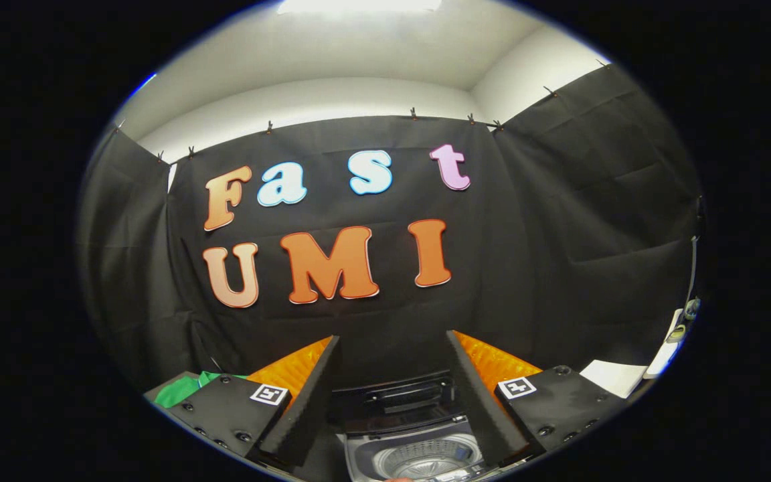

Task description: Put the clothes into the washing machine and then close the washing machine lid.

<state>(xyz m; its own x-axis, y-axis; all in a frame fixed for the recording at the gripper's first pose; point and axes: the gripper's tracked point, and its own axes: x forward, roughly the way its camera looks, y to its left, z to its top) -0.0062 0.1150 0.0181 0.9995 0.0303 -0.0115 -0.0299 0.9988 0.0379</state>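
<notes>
Black cloth booth wall (559, 221) takes most of the frame, clipped along its top edge to a pale room wall and ceiling; it serves as backdrop behind the work area.

Washing machine (419, 442) sits at bottom centre, seen between the two fingers and just beyond them. Its lid (395, 398) stands raised at the back of the opening, folded dark panels upright, leaving the drum (425, 462) exposed for loading. As far as the visible part of the drum goes, nothing lies in it: bare ribbed metal, no fabric.

Gripper (393, 348) is held level and high, looking over the machine. Its fingers are spread wide apart with nothing between them but the view of the lid and drum.

Green cloth (181, 389), likely the clothes to be loaded, lies at lower left, beside and partly behind the left finger's mount, outside the machine. Only a small fold shows; what it rests on cannot be told.

Pale flat object (616, 377) at lower right, next to the right mount; identity unclear.

Judgement: loading not begun; lid open, garment not yet picked up.
</notes>
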